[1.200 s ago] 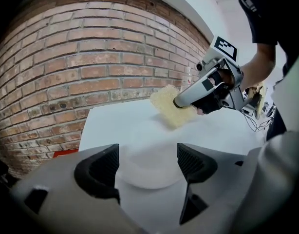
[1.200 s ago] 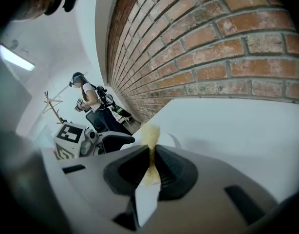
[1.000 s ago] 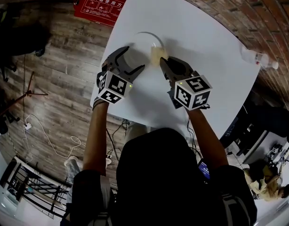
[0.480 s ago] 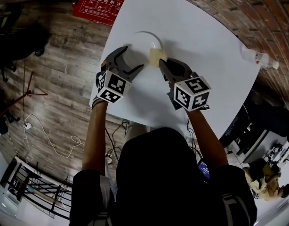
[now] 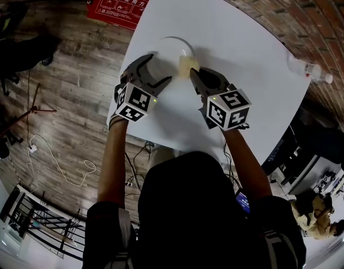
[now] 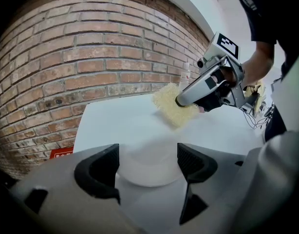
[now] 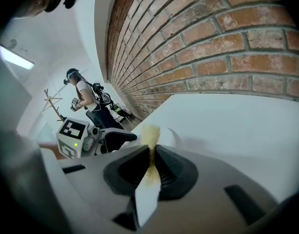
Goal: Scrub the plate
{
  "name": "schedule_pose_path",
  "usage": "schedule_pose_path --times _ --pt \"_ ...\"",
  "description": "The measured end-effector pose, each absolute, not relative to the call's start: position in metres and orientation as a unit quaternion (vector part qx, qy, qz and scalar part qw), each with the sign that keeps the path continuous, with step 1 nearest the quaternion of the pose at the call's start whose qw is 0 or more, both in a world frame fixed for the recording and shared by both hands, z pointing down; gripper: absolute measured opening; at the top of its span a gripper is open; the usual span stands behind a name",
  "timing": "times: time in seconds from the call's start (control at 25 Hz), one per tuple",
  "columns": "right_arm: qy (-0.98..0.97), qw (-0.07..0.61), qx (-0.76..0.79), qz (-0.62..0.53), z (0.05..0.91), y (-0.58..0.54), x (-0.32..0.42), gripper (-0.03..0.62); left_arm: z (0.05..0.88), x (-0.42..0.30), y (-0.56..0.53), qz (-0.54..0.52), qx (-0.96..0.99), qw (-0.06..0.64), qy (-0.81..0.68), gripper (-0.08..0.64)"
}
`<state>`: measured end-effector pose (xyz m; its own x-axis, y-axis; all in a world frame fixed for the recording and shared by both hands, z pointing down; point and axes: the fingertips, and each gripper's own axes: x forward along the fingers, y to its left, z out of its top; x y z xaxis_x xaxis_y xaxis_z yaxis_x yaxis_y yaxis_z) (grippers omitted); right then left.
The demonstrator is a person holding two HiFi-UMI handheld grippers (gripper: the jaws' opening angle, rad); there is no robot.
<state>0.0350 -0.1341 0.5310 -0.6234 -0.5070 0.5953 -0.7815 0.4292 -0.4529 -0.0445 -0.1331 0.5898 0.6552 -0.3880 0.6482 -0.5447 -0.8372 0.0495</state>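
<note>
With the plate (image 5: 169,49) near the table's (image 5: 245,55) left edge, the left gripper (image 5: 161,68) spread loosely around its rim and the right gripper (image 5: 195,72) clenched on the sponge (image 5: 187,65), hard scrubbing risked shoving the unclamped plate off.

A red sign (image 5: 117,6) lies on the wooden floor (image 5: 77,111) at upper left. A clear bottle (image 5: 306,69) rests at the white desk's (image 5: 245,38) right edge.
</note>
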Motion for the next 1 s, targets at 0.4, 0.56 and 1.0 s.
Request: schedule_pose_path --times 0.4,0.56,1.0 --pt "-0.842 0.218 0.362 0.336 0.533 -0.156 0.018 0.043 0.590 -0.043 -0.134 0.326 0.902 0.118 -0.256 0.356" --pt "-0.845 0.223 0.357 0.329 0.534 -0.169 0.011 0.044 0.590 -0.043 -0.133 0.326 0.903 0.118 -0.254 0.356" --pt "-0.850 0.249 0.334 0.323 0.546 -0.182 -0.019 0.043 0.589 -0.043 -0.134 0.318 0.906 0.114 -0.255 0.356"
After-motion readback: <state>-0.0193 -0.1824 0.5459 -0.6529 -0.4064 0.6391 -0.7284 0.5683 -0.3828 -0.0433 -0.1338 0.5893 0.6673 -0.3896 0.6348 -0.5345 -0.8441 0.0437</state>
